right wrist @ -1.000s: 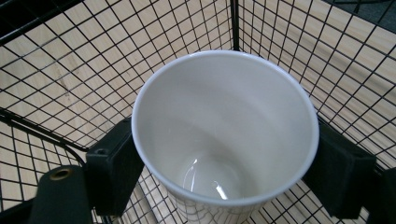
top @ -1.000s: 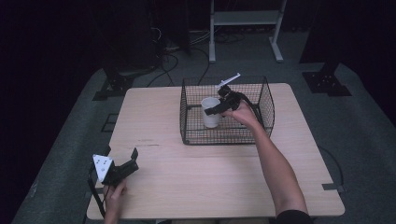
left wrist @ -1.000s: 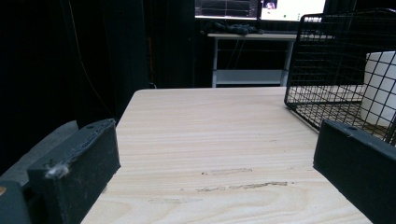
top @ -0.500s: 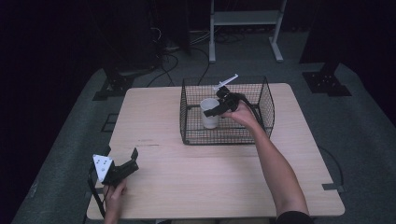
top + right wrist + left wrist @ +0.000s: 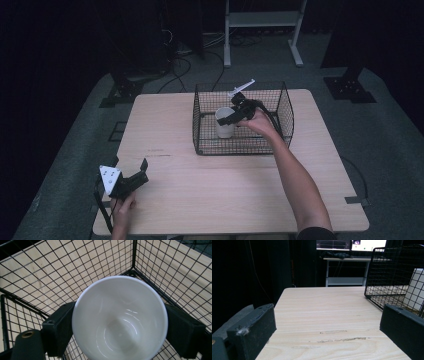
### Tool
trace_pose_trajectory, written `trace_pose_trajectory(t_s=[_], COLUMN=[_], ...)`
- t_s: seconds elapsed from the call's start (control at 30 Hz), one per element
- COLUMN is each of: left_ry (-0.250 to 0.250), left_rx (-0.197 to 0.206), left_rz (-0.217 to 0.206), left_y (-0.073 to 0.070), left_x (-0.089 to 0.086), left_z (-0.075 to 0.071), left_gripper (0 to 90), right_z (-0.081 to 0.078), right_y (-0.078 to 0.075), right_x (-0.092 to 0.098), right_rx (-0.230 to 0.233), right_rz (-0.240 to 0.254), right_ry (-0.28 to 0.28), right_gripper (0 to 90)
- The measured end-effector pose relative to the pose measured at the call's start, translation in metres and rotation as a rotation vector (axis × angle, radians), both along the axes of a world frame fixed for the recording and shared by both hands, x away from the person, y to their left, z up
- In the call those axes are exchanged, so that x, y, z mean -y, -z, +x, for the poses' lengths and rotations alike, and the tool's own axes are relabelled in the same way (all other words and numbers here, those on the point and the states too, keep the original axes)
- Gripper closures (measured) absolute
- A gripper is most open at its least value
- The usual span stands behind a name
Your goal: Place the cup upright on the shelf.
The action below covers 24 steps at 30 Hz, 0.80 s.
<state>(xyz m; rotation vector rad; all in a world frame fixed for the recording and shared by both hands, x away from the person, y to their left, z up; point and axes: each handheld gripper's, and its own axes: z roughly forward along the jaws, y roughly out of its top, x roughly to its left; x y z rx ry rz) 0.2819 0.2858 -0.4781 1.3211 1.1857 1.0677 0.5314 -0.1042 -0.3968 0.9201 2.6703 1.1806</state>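
A white cup (image 5: 225, 125) stands upright inside a black wire basket (image 5: 200, 145) on the far half of the wooden table (image 5: 225, 200). My right gripper (image 5: 231, 118) reaches into the basket from the right and is shut on the cup. In the right gripper view the cup (image 5: 120, 317) opens toward the camera, and a jaw presses on each side of its wall. My left gripper (image 5: 131, 164) rests open at the near left corner of the table, holding nothing. The left gripper view looks across the table to the basket (image 5: 387, 270) and the cup (image 5: 417, 290).
Bare tabletop (image 5: 324, 305) stretches between the left gripper and the basket. A white metal stand (image 5: 262, 20) and cables (image 5: 180, 55) sit on the dark floor beyond the far edge. The person's right forearm (image 5: 295, 175) crosses the near right part of the table.
Hardly anything differs. The right gripper and the cup have shifted very slightly inside the basket. The left gripper has stayed still.
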Motion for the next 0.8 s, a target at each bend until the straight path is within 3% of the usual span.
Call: trace_pose_trajectory(t_s=[0.27, 0.5, 0.8], left_ry=[-0.002, -0.004, -0.005], left_rx=[-0.001, -0.001, 0.0], left_rz=[-0.001, -0.002, -0.001], left_y=[0.0, 0.0, 0.0], left_x=[0.0, 0.0, 0.0], left_z=[0.0, 0.0, 0.001], left_gripper=[0.0, 0.0, 0.0], right_z=[0.0, 0.0, -0.005], right_y=[-0.003, -0.012, -0.025], right_x=[0.001, 0.007, 0.019], right_rx=[0.01, 0.022, 0.034], right_rz=[0.023, 0.089, 0.131], right_ry=[0.012, 0.03, 0.048], right_gripper=[13.7, 13.2, 13.2])
